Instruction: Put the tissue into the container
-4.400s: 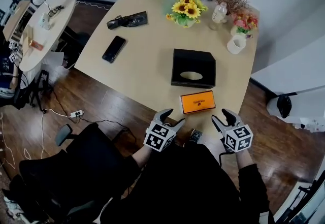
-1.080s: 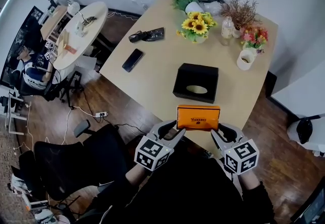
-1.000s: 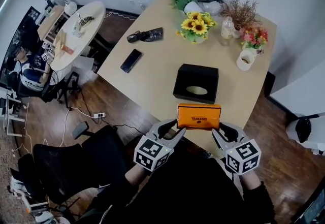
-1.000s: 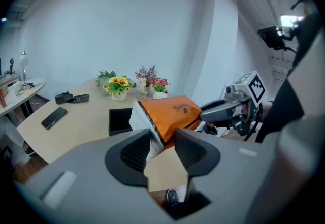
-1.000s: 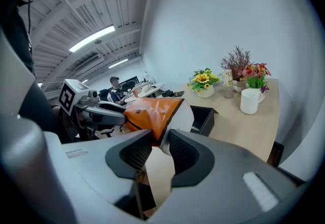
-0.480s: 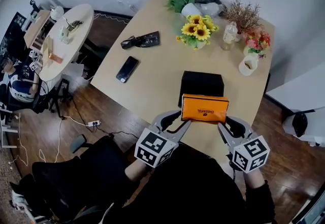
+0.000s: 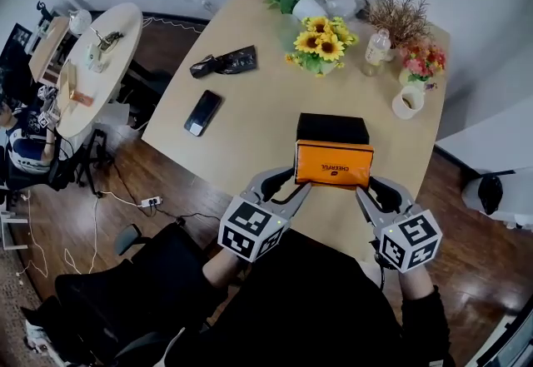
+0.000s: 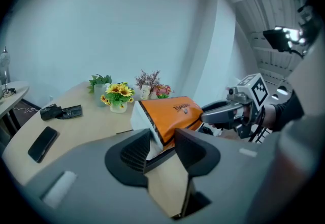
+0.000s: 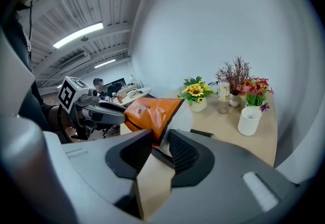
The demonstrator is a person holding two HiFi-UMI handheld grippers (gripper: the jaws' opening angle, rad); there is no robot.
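Note:
An orange tissue pack (image 7: pixel 334 165) hangs level in the air between my two grippers, just over the near edge of the black container (image 7: pixel 332 128) on the wooden table (image 7: pixel 250 99). My left gripper (image 7: pixel 291 183) is shut on the pack's left end and my right gripper (image 7: pixel 374 189) on its right end. In the left gripper view the pack (image 8: pixel 170 112) runs from my left gripper (image 8: pixel 162 142) towards the right gripper (image 8: pixel 226 113). The right gripper view shows the pack (image 9: pixel 150 110) pinched in my right gripper (image 9: pixel 161 142). The pack hides the container's opening.
Beyond the container stand a sunflower vase (image 7: pixel 316 28), a small bottle (image 7: pixel 375 47), a pot of red flowers (image 7: pixel 419 64) and a white mug (image 7: pixel 408 101). A phone (image 7: pixel 201 112) and a black pouch (image 7: pixel 223 61) lie at the table's left. A round side table (image 7: pixel 87 53) stands further left.
Both grippers have carried the orange pack up and away from me, from the table's near edge to above the black container. Their hold on it looks unchanged.

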